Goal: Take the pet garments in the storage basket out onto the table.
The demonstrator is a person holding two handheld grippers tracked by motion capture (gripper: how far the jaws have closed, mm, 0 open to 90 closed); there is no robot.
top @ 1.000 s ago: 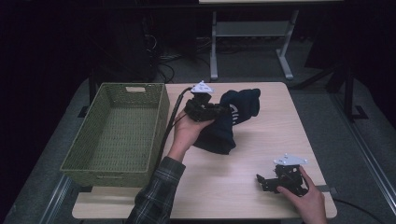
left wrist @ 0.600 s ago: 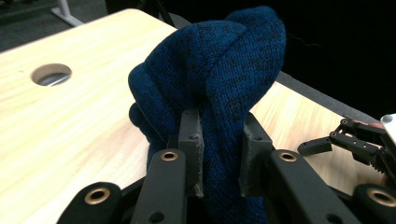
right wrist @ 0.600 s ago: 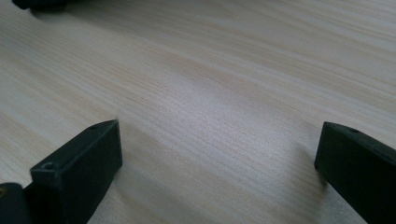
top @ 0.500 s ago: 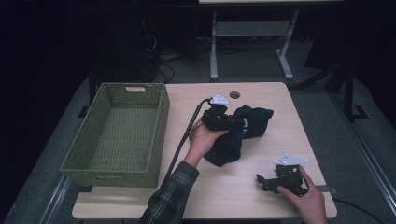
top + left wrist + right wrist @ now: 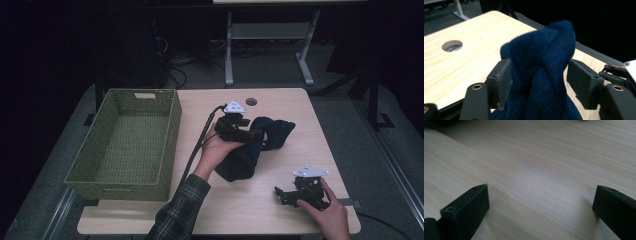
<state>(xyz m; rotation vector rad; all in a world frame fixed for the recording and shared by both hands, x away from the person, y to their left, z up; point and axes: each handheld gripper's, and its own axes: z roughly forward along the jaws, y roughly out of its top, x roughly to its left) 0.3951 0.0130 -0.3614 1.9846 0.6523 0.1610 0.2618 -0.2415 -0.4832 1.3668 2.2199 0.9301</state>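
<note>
A dark blue knitted cloth (image 5: pixel 241 161) lies crumpled on the wooden table (image 5: pixel 300 107), right of centre. My left gripper (image 5: pixel 255 135) is over it, pointing right. In the left gripper view the cloth (image 5: pixel 541 55) bulges up between the jaws of the left gripper (image 5: pixel 539 82), which stand wide apart. The left pad (image 5: pixel 501 77) touches the fabric and the right pad sits just off it. My right gripper (image 5: pixel 281 194) rests open near the table's front right corner. In its own view the right gripper (image 5: pixel 541 205) has only bare wood between the jaws.
A green woven basket (image 5: pixel 172 130) stands empty on the left side of the table. A round cable hole (image 5: pixel 251 101) sits near the far edge. A grey metal stand (image 5: pixel 230 45) and cables are on the floor behind the table.
My left gripper has carried the blue cloth to the right, away from the basket, toward the table's centre right. The right gripper has stayed in place.
</note>
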